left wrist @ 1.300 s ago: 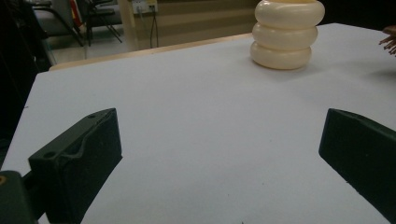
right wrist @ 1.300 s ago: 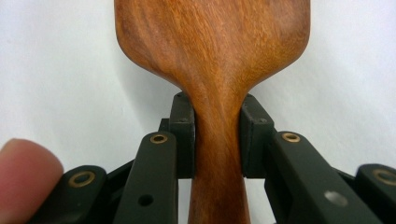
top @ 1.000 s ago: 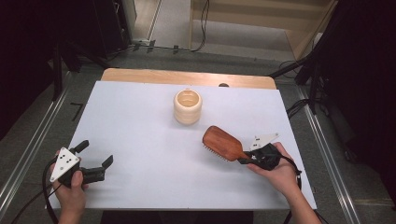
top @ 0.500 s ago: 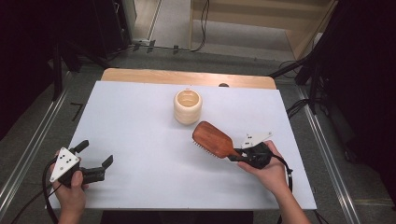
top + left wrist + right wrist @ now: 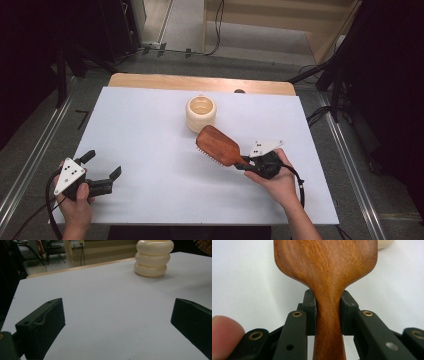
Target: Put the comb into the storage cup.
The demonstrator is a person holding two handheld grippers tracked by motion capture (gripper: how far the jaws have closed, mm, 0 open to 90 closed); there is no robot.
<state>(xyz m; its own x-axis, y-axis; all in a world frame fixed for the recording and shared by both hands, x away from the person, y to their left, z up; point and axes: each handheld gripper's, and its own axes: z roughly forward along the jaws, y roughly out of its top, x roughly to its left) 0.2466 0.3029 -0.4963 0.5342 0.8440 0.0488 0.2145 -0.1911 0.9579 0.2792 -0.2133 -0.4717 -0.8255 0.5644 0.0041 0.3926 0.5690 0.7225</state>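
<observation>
Two grippers: R gripper clamping brown wooden paddle hairbrush by handle, head pointing twd cream ribbed cup, nearly touching; L gripper idling, jaws apart.

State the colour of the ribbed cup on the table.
The ribbed cup is cream, clearest in the left gripper view.

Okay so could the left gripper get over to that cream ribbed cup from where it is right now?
Probably yes. The left gripper is open, holds nothing, and bare white table lies between it and the cream cup. The hairbrush, clamped in the right gripper, sits near the cup's far side, off that path.
</observation>
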